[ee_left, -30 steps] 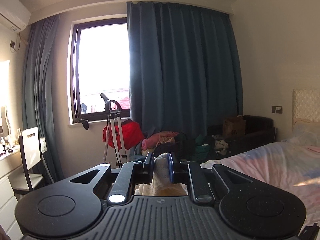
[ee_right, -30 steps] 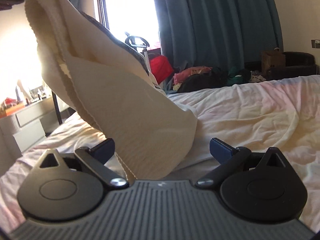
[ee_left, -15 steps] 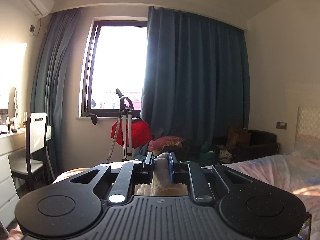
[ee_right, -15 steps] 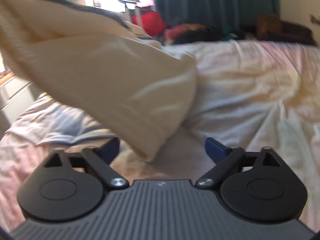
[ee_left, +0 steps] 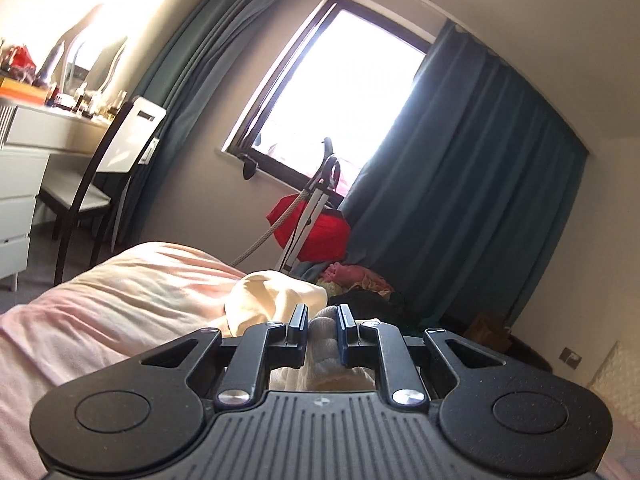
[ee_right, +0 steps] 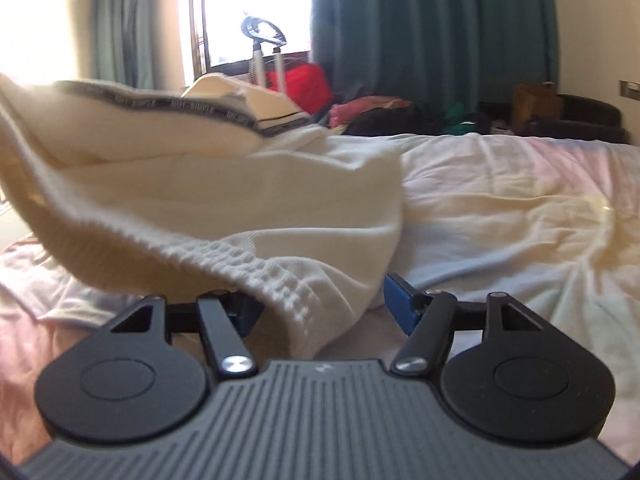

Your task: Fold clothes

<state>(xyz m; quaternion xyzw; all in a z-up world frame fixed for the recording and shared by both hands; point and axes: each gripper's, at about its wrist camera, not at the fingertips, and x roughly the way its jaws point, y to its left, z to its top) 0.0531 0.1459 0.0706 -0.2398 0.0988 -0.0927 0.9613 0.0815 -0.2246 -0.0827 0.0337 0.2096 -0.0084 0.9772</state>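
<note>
1. Lowered since a second ago: cream knit garment (ee_right: 224,200), now draped across the bed (ee_right: 500,208) rather than hanging high.
2. Left gripper (ee_left: 322,330): clenched on a bunched cream edge.
3. Right gripper (ee_right: 320,308): spread wide, ribbed hem lying between the jaws, ungrasped.
4. Best closed squarely on that hem, then drawn level with the left to keep the fold even.

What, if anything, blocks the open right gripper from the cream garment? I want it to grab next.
Nothing visible does. The cream garment already drapes between the right gripper fingers, jaws open around it. The left gripper pinches another part.
</note>
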